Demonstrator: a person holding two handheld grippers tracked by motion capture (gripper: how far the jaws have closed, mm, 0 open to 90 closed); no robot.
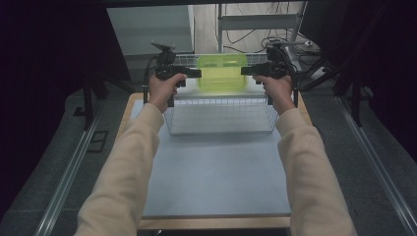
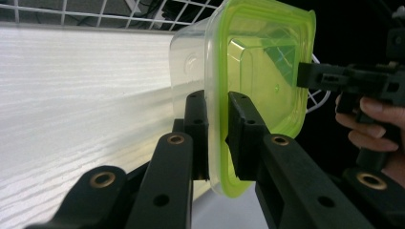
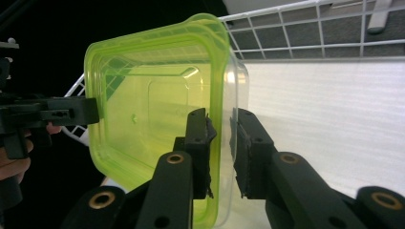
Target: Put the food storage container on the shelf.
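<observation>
A clear plastic container with a lime-green lid (image 1: 221, 72) hangs in the air over the far part of a white wire basket (image 1: 169, 119). It is tipped on its side, lid face toward the person. My left gripper (image 1: 199, 73) pinches its left edge and my right gripper (image 1: 243, 71) its right edge. In the left gripper view the jaws (image 2: 217, 124) are shut on the lid rim of the container (image 2: 258, 62), with the right gripper (image 2: 329, 78) at the far edge. In the right gripper view the jaws (image 3: 220, 131) straddle the rim of the container (image 3: 143, 109), pads against it.
The basket stands at the far end of a grey mat (image 1: 216, 172) on a wooden table. Its pale floor (image 2: 71, 95) lies below the container. Behind the table are a metal frame and loose cables (image 1: 275, 39). Dark curtains hang on both sides.
</observation>
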